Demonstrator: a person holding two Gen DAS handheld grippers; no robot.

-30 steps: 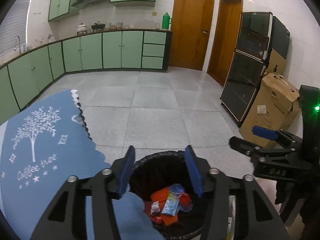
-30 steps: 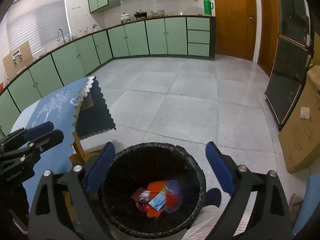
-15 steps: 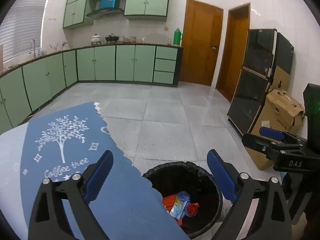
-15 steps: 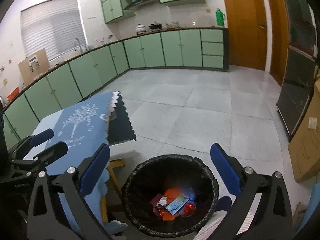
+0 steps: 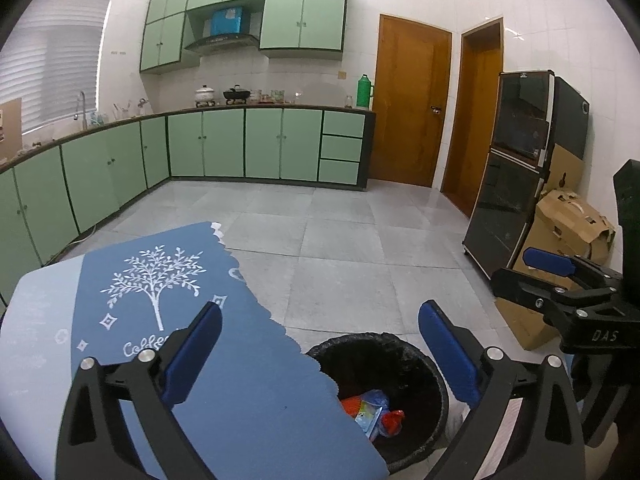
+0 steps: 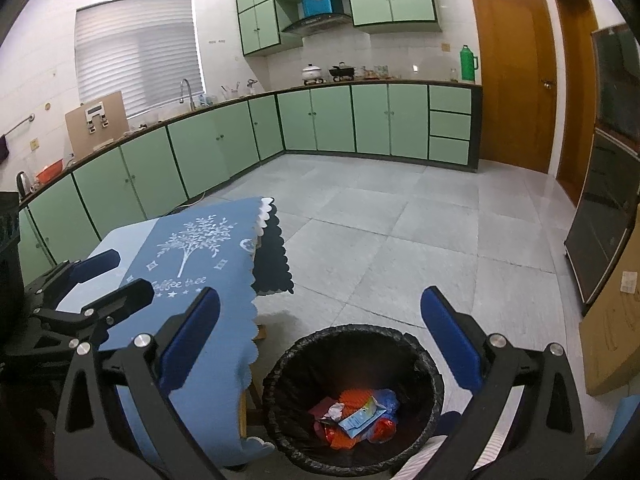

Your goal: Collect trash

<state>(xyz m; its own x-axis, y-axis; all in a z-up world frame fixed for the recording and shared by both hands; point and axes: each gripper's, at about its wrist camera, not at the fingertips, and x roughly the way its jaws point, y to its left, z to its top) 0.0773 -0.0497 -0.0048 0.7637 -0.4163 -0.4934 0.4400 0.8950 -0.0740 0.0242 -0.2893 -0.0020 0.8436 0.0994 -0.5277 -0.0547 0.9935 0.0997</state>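
A: What are the grippers doing?
B: The left gripper [image 5: 320, 344] has just been spreading its jaws; they stand wide apart with nothing between the blue pads. The right gripper [image 6: 320, 332] is likewise spread wide and holds nothing.

A: And the trash?
B: It lies at the bottom of the trash bin [image 6: 424, 354], a round, black-lined bin on the floor, mouth facing up. Inside are orange and red wrappers [image 6: 352, 428], a crumpled white scrap and a light blue packet [image 6: 362, 416]. The packet lies flat, its long axis running from lower left to upper right in the right wrist view.

A: What's next to it?
B: Just left of the bin, a table under a blue cloth [image 6: 192, 256] printed with a white tree, its scalloped edge hanging down on the bin's side.

A: Farther off?
B: Grey tiled floor [image 5: 340, 280], then green cabinets [image 5: 260, 142] and brown doors [image 5: 412, 108]; a dark glass-fronted cabinet [image 5: 516, 168] and a cardboard box [image 5: 568, 224] stand at the right.
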